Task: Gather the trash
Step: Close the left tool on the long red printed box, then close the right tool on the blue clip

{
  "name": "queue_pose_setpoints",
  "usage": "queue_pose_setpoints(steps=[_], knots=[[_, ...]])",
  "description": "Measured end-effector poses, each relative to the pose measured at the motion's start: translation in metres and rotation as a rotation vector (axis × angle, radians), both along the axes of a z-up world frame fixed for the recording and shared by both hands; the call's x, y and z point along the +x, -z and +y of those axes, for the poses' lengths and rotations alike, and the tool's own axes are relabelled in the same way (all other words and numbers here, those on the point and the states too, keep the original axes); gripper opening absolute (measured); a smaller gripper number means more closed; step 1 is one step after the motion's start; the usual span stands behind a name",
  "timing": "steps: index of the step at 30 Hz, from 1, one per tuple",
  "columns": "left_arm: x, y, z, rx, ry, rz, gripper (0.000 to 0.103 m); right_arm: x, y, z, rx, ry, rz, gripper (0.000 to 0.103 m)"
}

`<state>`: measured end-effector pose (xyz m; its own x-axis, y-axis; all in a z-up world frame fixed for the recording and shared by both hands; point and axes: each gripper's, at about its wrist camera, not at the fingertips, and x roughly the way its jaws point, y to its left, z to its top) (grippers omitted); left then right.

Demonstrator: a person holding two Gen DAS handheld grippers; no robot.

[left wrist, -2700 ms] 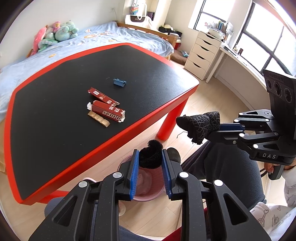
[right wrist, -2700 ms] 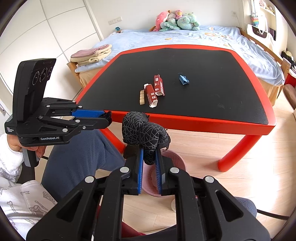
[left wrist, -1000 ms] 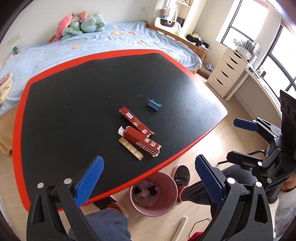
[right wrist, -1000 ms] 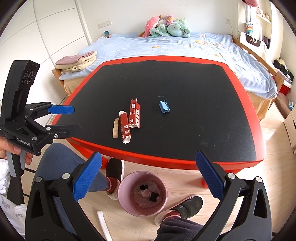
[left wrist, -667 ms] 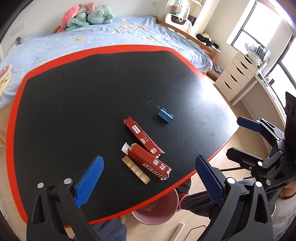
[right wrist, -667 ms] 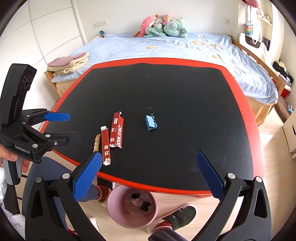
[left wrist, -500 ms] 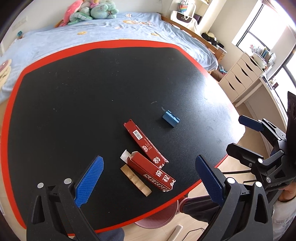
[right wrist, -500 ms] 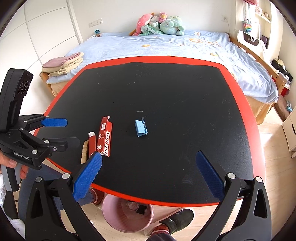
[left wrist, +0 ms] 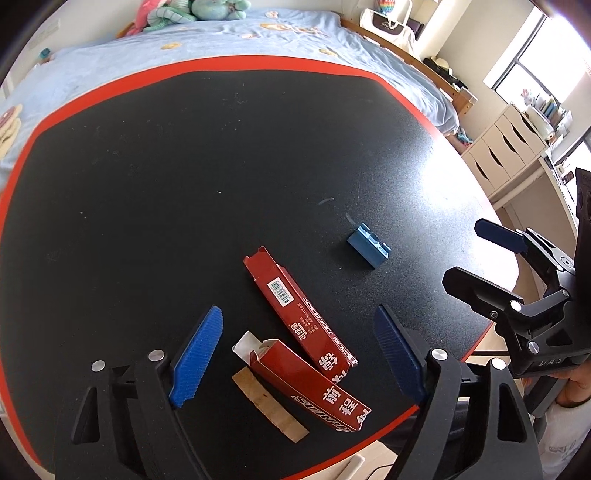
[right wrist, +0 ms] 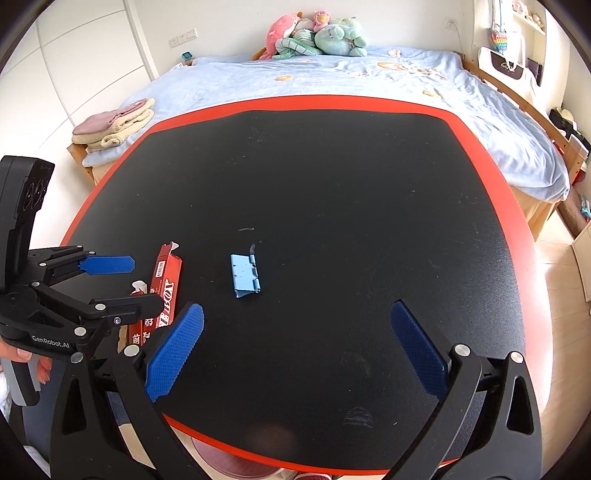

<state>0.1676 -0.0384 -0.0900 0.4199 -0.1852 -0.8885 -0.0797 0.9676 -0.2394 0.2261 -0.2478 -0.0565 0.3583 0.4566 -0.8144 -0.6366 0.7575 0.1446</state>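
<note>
On the black table with a red rim (left wrist: 110, 88) lie two red cartons: a long flat one (left wrist: 295, 308) and an opened one (left wrist: 314, 387) nearer me, with a tan strip (left wrist: 267, 408) beside it. A small blue wrapper (left wrist: 367, 248) lies to their right; it also shows in the right wrist view (right wrist: 244, 275). My left gripper (left wrist: 295, 354) is open and empty just above the cartons. My right gripper (right wrist: 295, 350) is open and empty, above the table short of the blue wrapper. The red cartons (right wrist: 166, 291) show at its left.
A bed with a blue cover (right wrist: 351, 74) and plush toys (right wrist: 317, 35) stands behind the table. Folded towels (right wrist: 110, 125) lie at the left. White drawers (left wrist: 506, 147) stand at the right. The pink bin's rim (right wrist: 236, 469) peeks out under the table's near edge.
Both grippers dropped black items into the pink bin, opened wide, then rose and moved forward over the table. The left one now hovers over the red cartons.
</note>
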Motion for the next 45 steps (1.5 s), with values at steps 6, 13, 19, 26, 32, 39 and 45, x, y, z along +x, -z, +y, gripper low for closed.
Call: queue_pose_setpoints(steps=[6,13,19,26,32,39,45], knots=[[0.003,0.007,0.001,-0.004,-0.014,0.013,0.063,0.007,0.006,0.005,0.004,-0.007,0.007,0.100],[0.006,0.008,0.004,0.007,-0.027,0.008,0.044,0.010,0.015,0.011,-0.006,-0.024,0.010,0.099],[0.012,0.009,0.001,0.010,-0.015,0.004,0.027,0.011,0.020,0.019,-0.016,-0.045,0.012,0.099],[0.014,0.008,0.000,0.006,-0.004,-0.009,0.019,0.012,0.026,0.031,-0.027,-0.075,0.012,0.099],[0.015,0.006,0.002,0.016,-0.008,-0.023,0.015,0.010,0.030,0.040,-0.030,-0.099,0.003,0.099],[0.012,0.005,0.006,0.011,-0.009,-0.035,0.015,0.006,0.030,0.049,-0.045,-0.129,-0.048,0.065],[0.009,0.005,0.008,0.006,-0.003,-0.042,0.015,0.004,0.028,0.052,-0.060,-0.141,-0.072,0.034]])
